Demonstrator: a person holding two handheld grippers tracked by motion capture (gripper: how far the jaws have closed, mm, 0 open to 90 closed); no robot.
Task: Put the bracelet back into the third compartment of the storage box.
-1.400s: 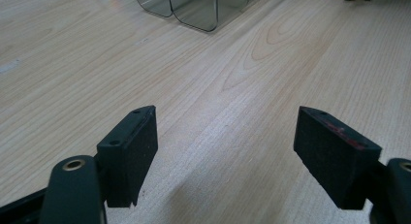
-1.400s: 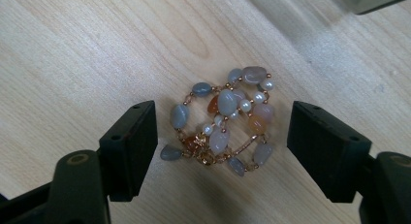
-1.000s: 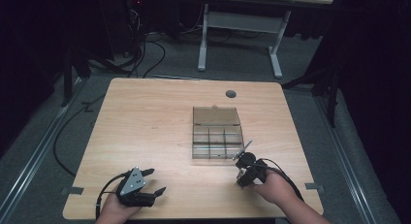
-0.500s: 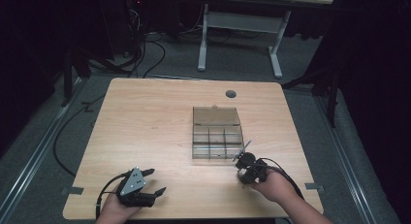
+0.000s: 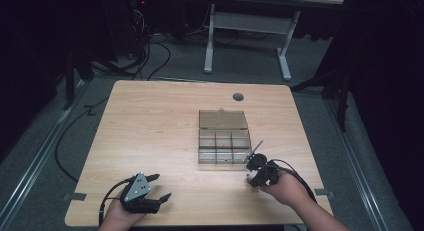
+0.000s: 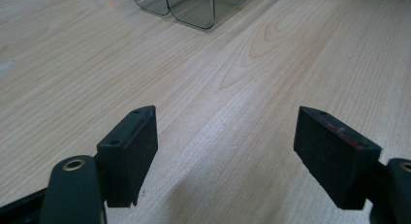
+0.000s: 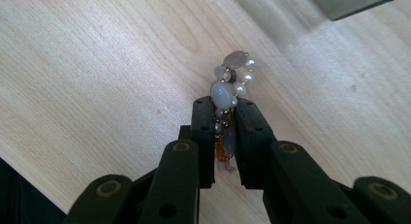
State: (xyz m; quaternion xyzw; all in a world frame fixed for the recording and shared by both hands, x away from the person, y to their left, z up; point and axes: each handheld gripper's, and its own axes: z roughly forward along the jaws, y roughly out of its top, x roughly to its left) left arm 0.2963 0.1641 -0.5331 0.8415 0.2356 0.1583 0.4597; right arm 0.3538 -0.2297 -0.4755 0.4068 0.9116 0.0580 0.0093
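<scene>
A light wooden table (image 5: 150, 141) with rounded corners stands on a grey carpeted floor (image 5: 320, 91). A round dark grommet (image 5: 238, 97) sits near the table's far edge. Beyond it stands a second desk on a white metal frame (image 5: 247, 28), its two legs ending in flat feet on the carpet. Black cables (image 5: 150, 56) loop across the floor at the far left, near what may be a piece of equipment showing a small red light (image 5: 145, 2), though it is too dark to tell. Pale rails (image 5: 30, 161) run along the floor on both sides. The surroundings beyond fall into deep shadow; light falls mainly on the table.
</scene>
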